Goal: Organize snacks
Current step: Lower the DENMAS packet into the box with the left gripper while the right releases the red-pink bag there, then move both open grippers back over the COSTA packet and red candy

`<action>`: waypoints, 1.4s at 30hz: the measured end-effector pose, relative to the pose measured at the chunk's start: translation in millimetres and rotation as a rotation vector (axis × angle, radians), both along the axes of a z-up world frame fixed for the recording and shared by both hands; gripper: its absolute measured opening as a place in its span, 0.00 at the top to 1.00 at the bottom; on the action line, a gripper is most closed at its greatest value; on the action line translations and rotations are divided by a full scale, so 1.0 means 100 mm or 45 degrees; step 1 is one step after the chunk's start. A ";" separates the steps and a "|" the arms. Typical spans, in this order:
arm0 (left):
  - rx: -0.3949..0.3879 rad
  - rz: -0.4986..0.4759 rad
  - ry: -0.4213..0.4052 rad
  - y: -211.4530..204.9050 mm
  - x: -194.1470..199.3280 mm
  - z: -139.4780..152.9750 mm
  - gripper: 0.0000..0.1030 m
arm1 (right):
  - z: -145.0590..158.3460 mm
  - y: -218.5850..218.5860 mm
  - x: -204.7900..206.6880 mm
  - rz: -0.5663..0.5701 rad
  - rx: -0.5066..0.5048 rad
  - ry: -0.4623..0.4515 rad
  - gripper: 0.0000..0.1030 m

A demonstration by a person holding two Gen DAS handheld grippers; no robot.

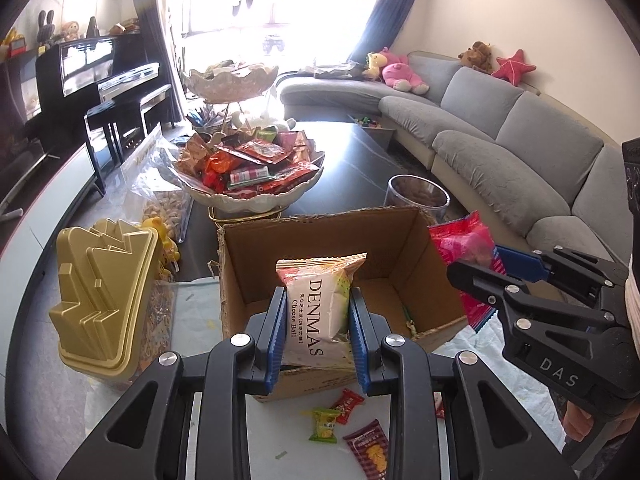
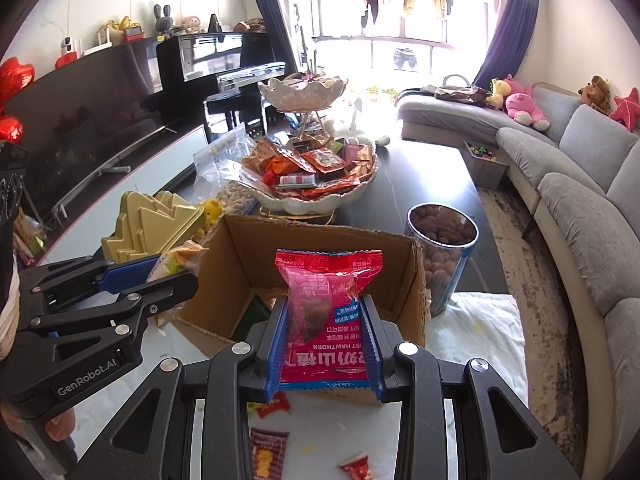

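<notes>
Snacks in hand: your left gripper [image 1: 318, 320] clamps a white packet [image 1: 320, 308], right gripper [image 2: 326, 340] a red packet [image 2: 324, 312]; box [image 1: 320, 236] nearly empty, loose packets [image 1: 366, 446] left.

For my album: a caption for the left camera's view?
Left hand-held gripper holding a white snack packet above a cardboard box.

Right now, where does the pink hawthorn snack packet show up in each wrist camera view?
Left wrist view: the pink hawthorn packet is at the right, clamped in the right gripper, beside the cardboard box's right wall.
Right wrist view: the packet is bottom centre, between that gripper's jaws, in front of the box.
Shared landmark: the open cardboard box.
</notes>
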State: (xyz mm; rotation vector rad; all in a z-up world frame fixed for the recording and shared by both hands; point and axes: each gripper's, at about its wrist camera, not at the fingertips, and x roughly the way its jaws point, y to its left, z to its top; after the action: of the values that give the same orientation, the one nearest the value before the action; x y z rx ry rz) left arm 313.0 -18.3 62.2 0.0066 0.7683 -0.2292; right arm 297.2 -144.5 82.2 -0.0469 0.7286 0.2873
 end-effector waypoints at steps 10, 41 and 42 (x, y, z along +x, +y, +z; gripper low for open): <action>0.013 0.016 0.046 0.03 0.24 -0.16 0.71 | -0.14 0.05 0.29 -0.002 -0.019 0.038 0.66; 0.053 0.008 0.016 -0.29 -0.69 -0.26 0.37 | -0.33 -0.20 -0.47 0.049 -0.054 0.027 0.51; 0.055 0.000 0.022 -0.32 -0.72 -0.28 0.37 | -0.35 -0.23 -0.51 0.048 -0.055 0.027 0.51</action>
State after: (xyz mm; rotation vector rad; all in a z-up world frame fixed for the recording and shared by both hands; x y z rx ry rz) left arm 241.0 -50.4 34.0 0.0457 0.7906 -0.2125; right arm 246.6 -167.5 47.5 -0.0984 0.7559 0.3083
